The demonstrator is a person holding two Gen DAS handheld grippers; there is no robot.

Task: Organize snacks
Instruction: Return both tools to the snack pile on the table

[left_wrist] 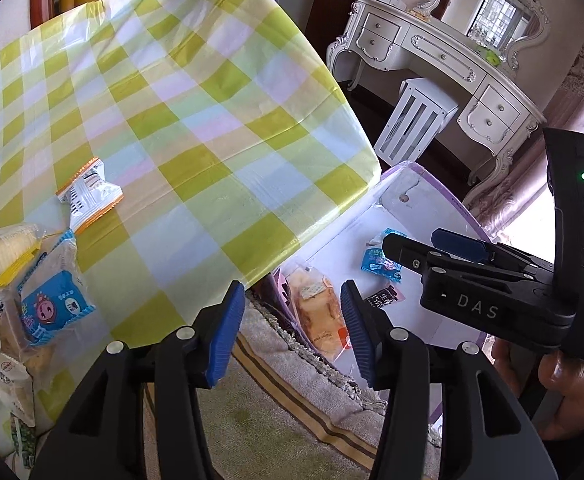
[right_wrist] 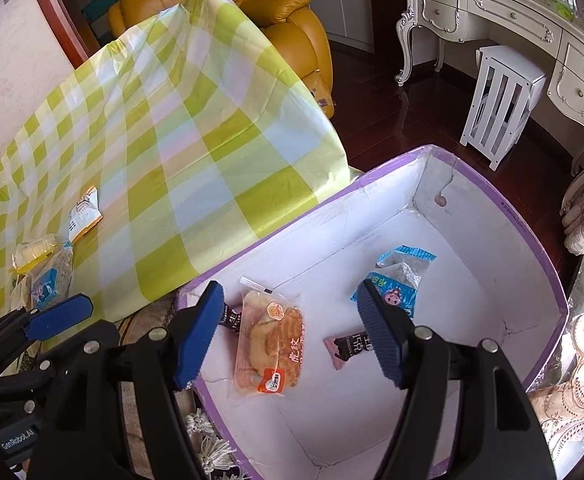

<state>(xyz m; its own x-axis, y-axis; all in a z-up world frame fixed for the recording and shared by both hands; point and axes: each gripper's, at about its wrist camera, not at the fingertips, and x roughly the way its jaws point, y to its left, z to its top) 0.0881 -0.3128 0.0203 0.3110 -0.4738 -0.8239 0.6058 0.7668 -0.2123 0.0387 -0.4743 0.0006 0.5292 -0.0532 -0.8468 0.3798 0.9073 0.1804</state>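
Both tongs, left [left_wrist: 292,332] and right [right_wrist: 288,336], gape empty above the purple-rimmed white cardboard box [right_wrist: 492,208] beside the green-checked worktop [left_wrist: 172,100]. Inside lie a clear-wrapped pastry [right_wrist: 270,340], a blue packet [right_wrist: 400,280], and a pink chocolate bar [right_wrist: 344,350] partly hidden by the right tongs.

The left wrist view looks down over the green checked tablecloth [left_wrist: 180,92]; the right wrist view looks into the purple-rimmed white cardboard box [right_wrist: 488,216]. Both views share these two things.

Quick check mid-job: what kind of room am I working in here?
Most likely a lived-in home, a bedroom or sitting room rather than a lab. An ornate cream dressing table lines the far wall, a yellow leather armchair sits behind the checked tablecloth, and the floor is dark wood.
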